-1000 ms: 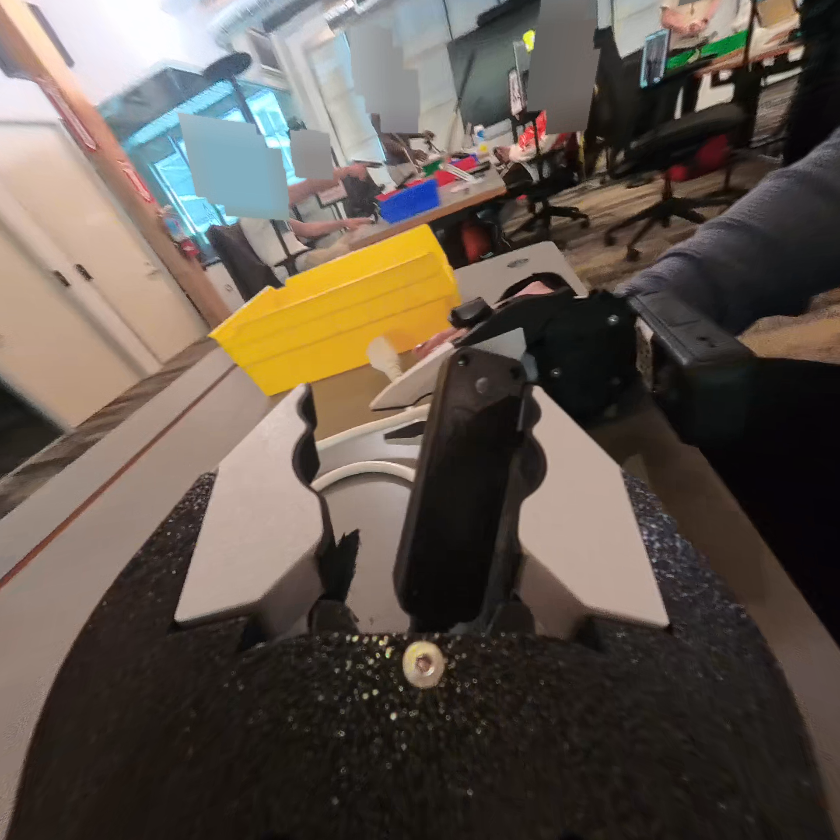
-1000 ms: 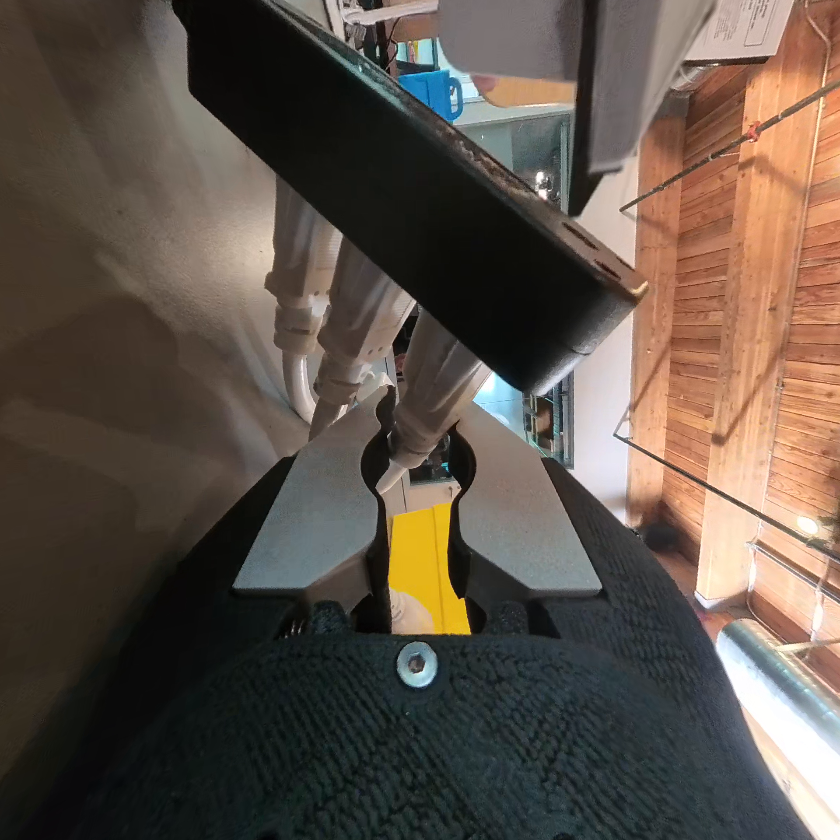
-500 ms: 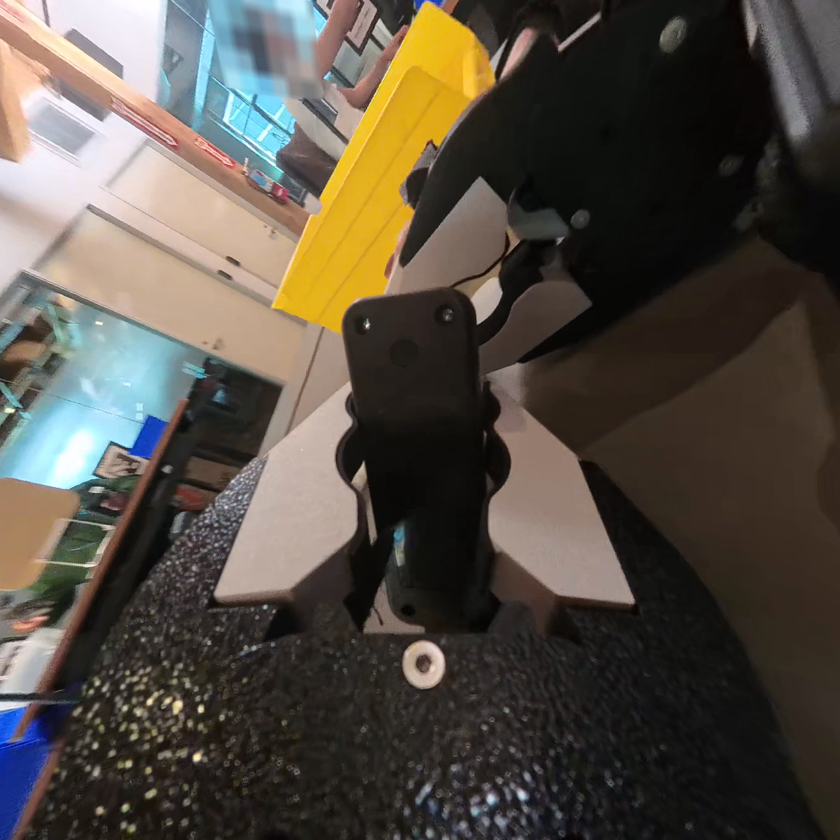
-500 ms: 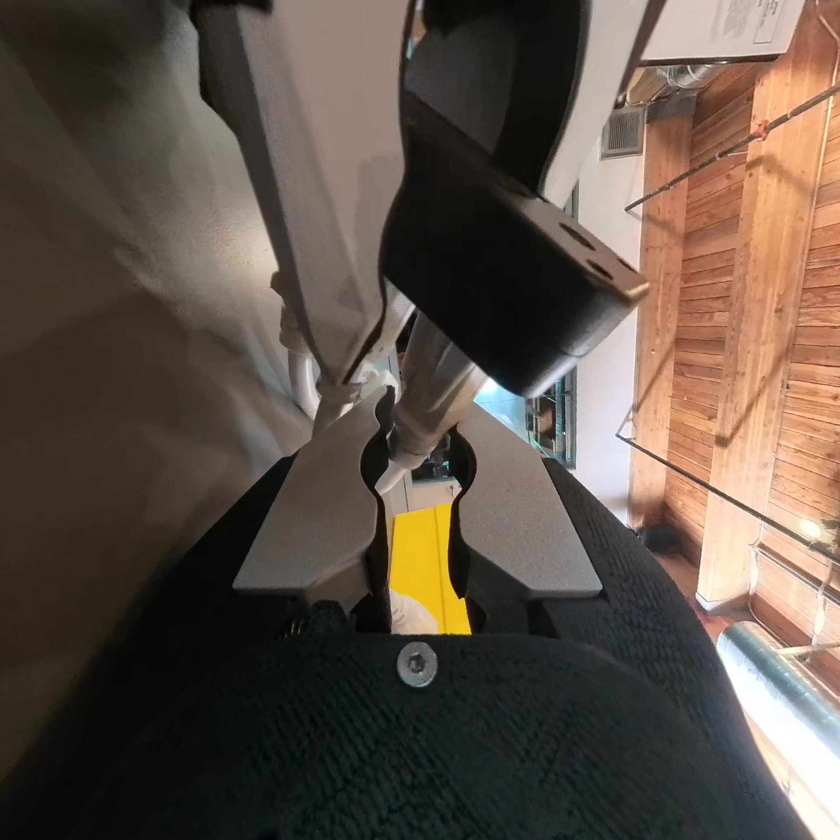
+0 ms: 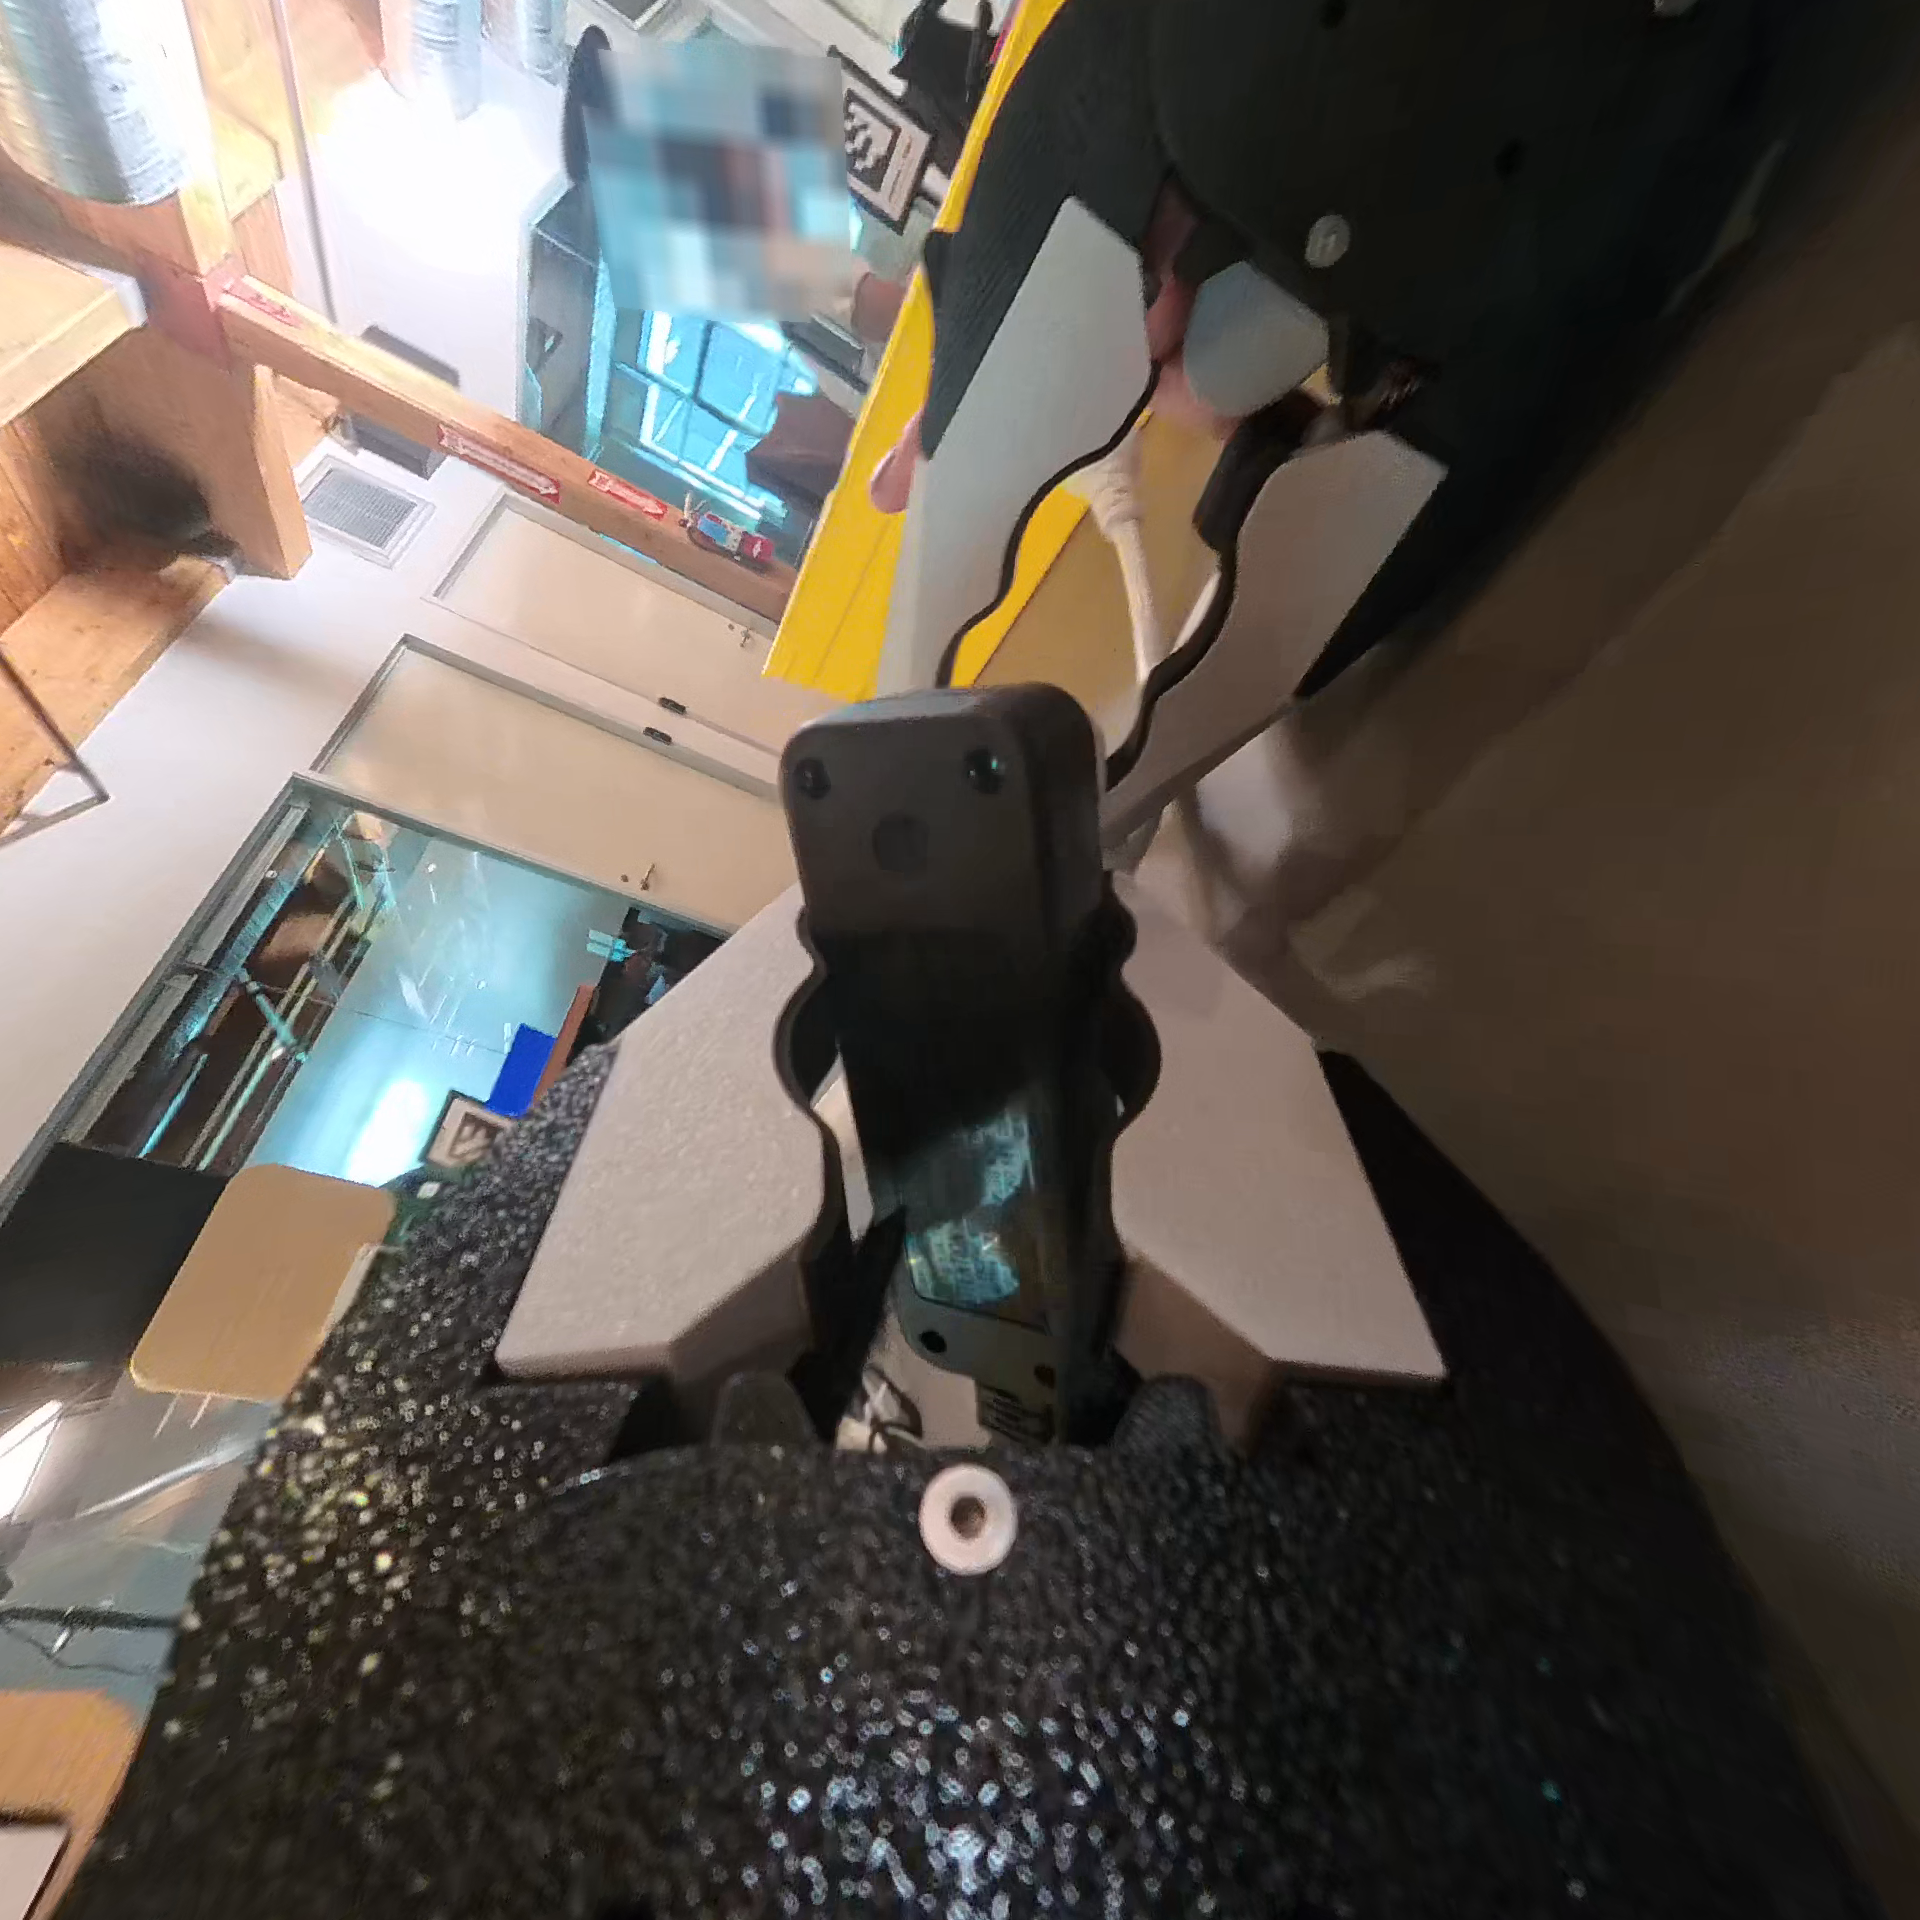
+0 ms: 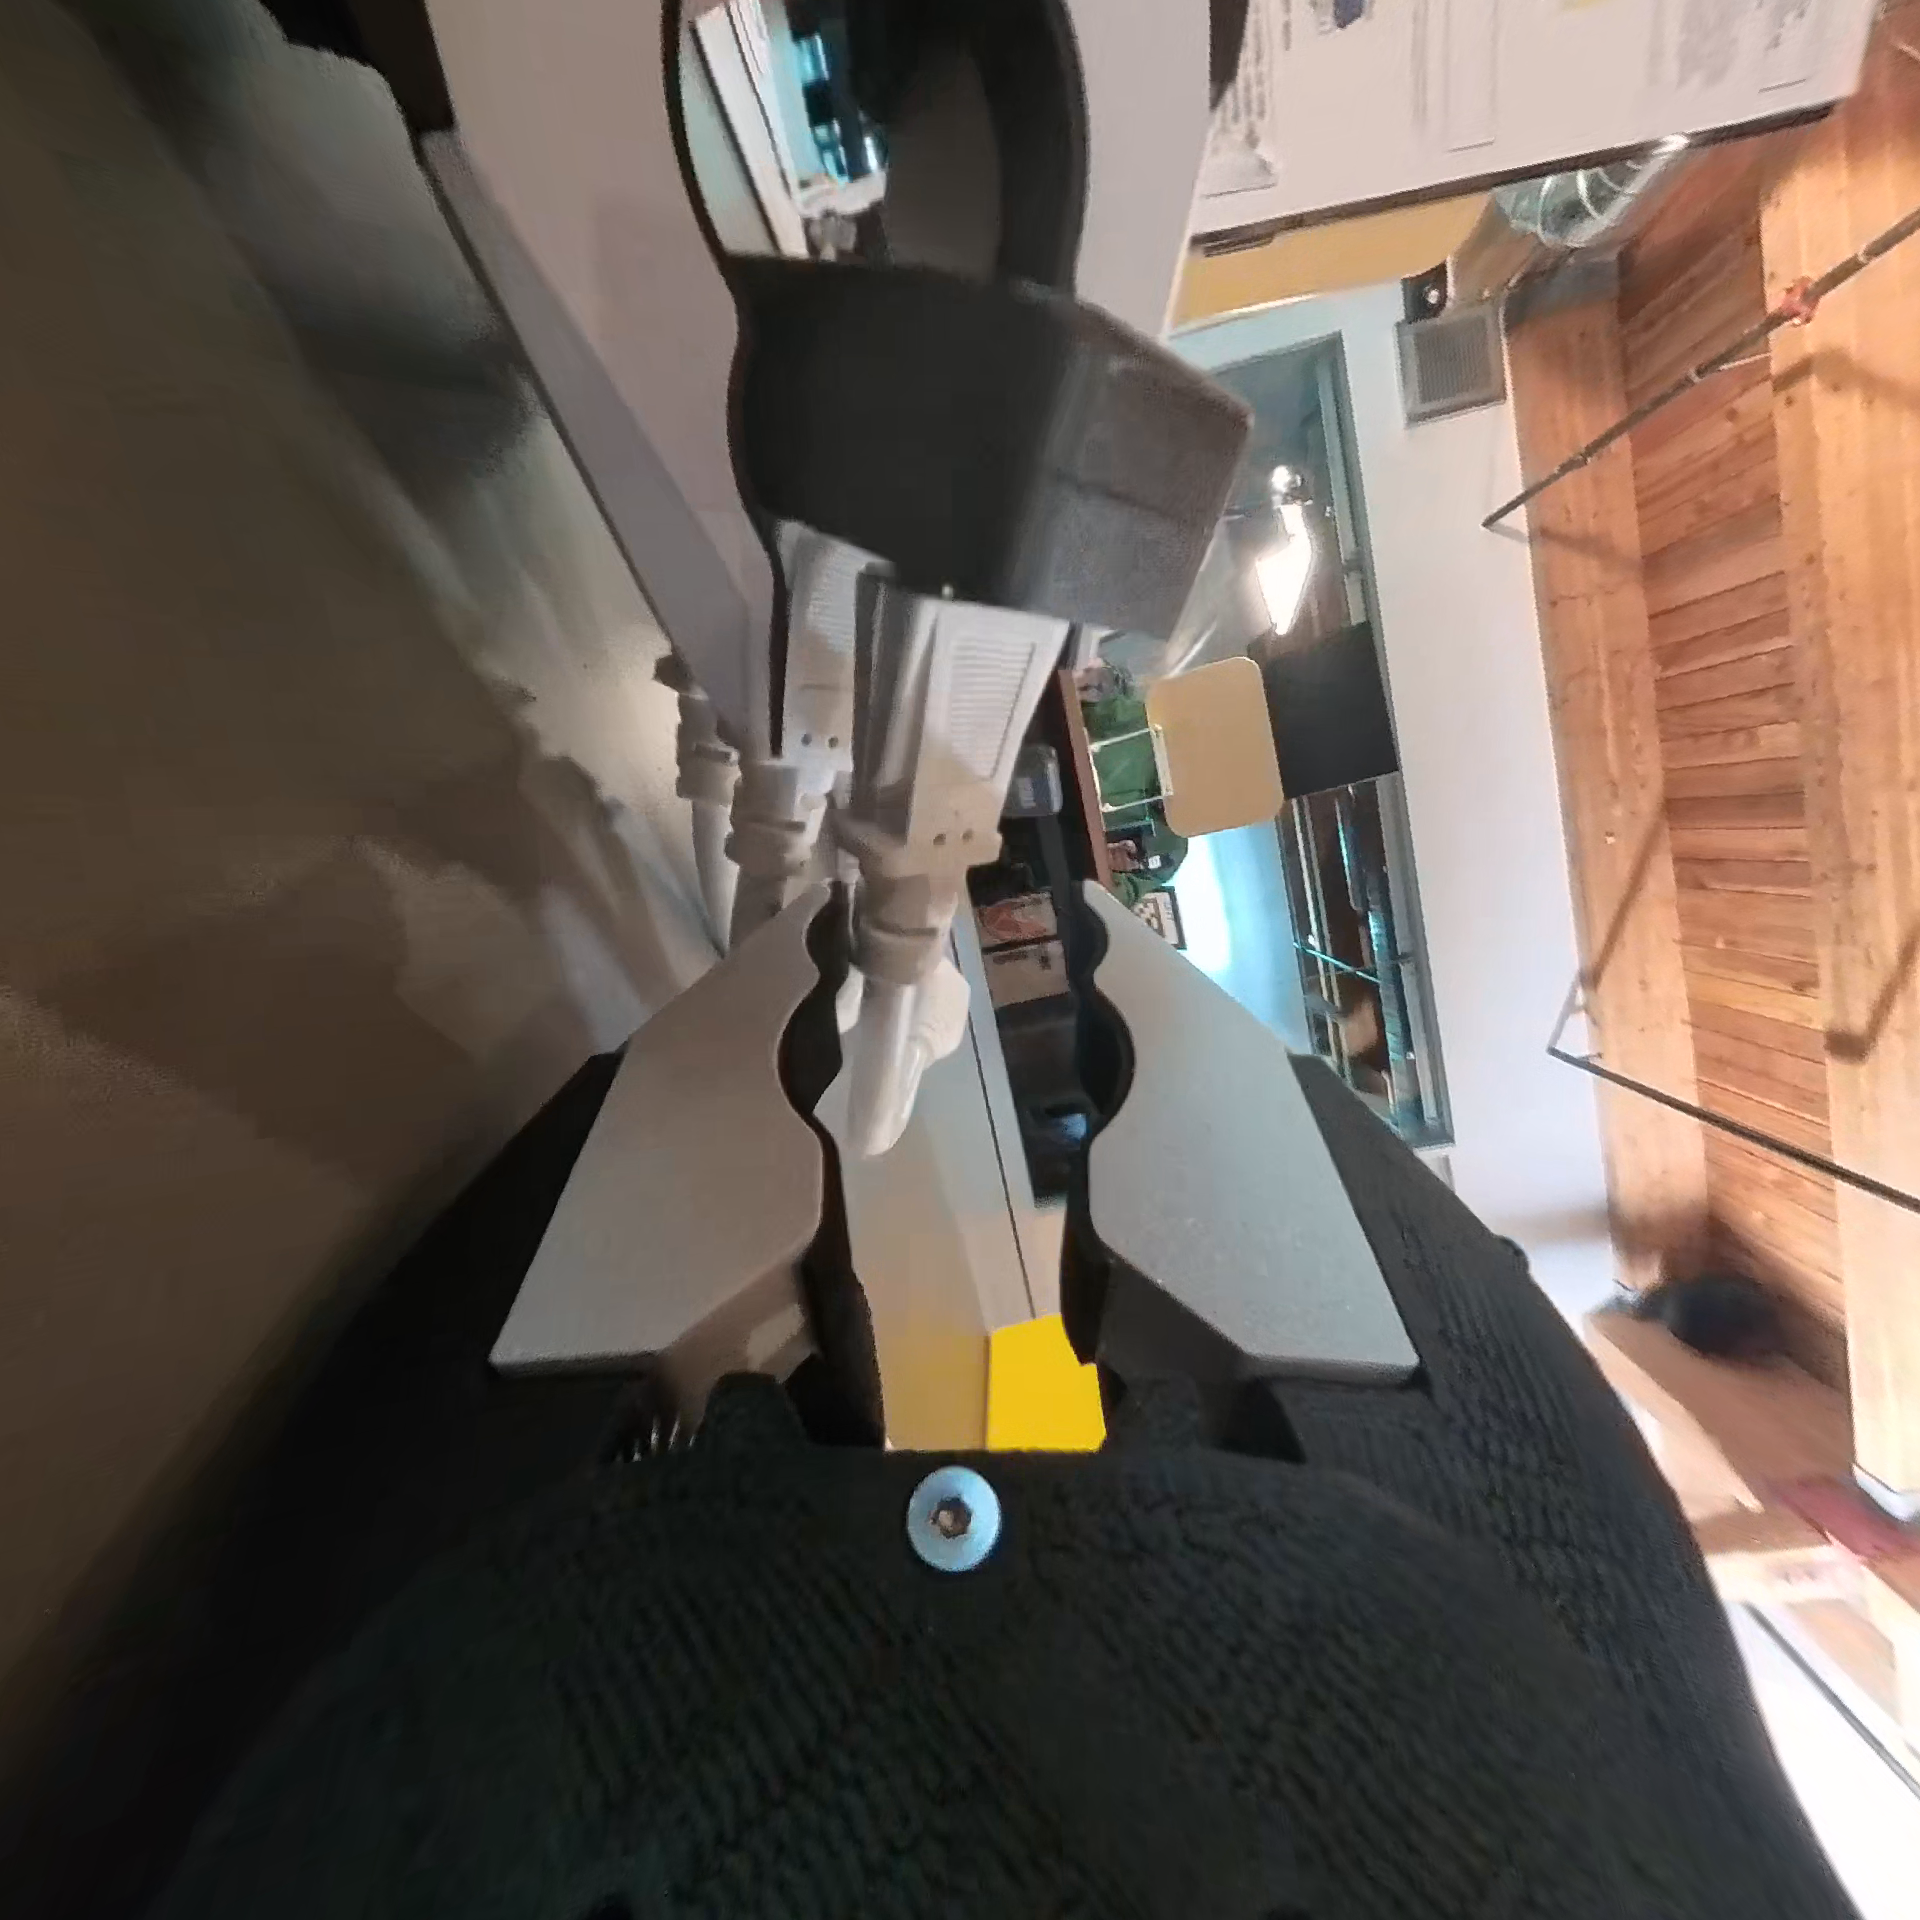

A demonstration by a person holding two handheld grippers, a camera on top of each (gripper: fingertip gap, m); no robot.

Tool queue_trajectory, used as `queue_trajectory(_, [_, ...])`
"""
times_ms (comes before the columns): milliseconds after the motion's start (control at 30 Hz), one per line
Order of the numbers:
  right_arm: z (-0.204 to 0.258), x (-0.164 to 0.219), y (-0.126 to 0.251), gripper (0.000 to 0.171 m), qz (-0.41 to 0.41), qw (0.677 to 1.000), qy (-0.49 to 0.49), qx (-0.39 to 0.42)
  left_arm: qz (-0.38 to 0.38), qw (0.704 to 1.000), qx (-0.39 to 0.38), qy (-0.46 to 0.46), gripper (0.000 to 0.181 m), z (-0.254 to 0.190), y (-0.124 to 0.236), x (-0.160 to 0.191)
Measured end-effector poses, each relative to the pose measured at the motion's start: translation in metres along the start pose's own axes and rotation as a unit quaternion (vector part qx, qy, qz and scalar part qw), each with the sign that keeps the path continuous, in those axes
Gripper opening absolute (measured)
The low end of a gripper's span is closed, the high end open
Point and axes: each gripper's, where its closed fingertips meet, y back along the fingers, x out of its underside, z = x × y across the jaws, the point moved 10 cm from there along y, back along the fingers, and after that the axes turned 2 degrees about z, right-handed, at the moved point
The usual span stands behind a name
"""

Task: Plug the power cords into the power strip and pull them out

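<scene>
My left gripper (image 5: 961, 966) is shut on the black power strip (image 5: 940, 821), which stands up between its fingers. In the right wrist view the strip's end (image 6: 966, 457) hangs above, with several white plugs in it. The nearest white plug (image 6: 935, 748) has its cord collar between the fingers of my right gripper (image 6: 951, 925), which is open; the collar lies near the left finger, with a gap on the right. In the left wrist view the right gripper (image 5: 1049, 665) shows beyond the strip, fingers apart around a white cord (image 5: 1127, 540).
A yellow bin (image 5: 883, 468) stands behind the strip on the brown table (image 5: 1662, 935); it also shows between my right fingers (image 6: 1039, 1382). Both views are rolled sideways. Wooden walls (image 6: 1714, 727) and office rooms lie beyond. Less than 4 cm separates the two grippers' tips.
My right gripper has opened and let go of the white plug's cord. My left gripper has rolled sideways with the power strip, then drawn back from the right gripper.
</scene>
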Motion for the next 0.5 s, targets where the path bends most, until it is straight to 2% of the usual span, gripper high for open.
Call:
queue_trajectory(200, [0.000,0.004,-0.036,0.039,-0.027,0.999,-0.013,-0.022,0.007,1.000,-0.020,0.020,0.046,0.020,-0.005,0.037])
queue_trajectory(500, [0.001,0.003,-0.086,0.030,-0.042,0.999,0.023,-0.009,0.029,0.997,-0.038,0.062,0.046,0.039,-0.014,0.069])
